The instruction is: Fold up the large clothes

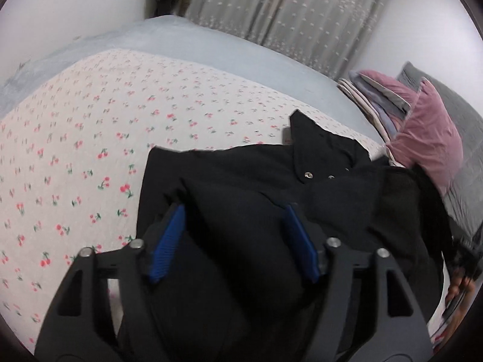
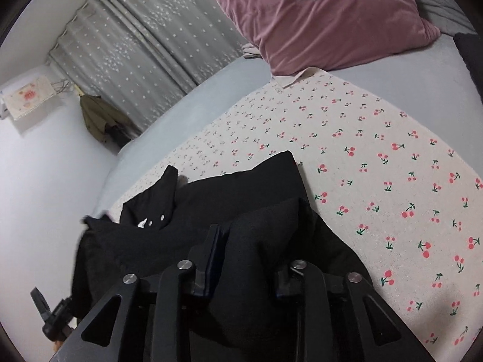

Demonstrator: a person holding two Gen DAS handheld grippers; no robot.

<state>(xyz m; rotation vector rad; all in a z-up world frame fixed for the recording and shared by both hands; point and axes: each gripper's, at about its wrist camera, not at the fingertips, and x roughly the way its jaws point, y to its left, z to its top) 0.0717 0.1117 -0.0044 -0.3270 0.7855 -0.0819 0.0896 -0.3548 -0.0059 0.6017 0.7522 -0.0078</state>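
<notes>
A black garment with metal snaps lies bunched on the cherry-print bed cover. My left gripper stands open over its near part. A thick fold of the black cloth rises between the blue pads, and their ribbed faces show bare. In the right wrist view the same black garment lies at the edge of the cherry-print cover. My right gripper is partly open with a bunch of the cloth in the gap. Cloth drapes over its right finger and hides the tip.
A pink velvet pillow leans at the head of the bed, beside a stack of folded linens. A grey sheet borders the cover. A grey curtain and a white wall stand behind. An olive garment hangs in the corner.
</notes>
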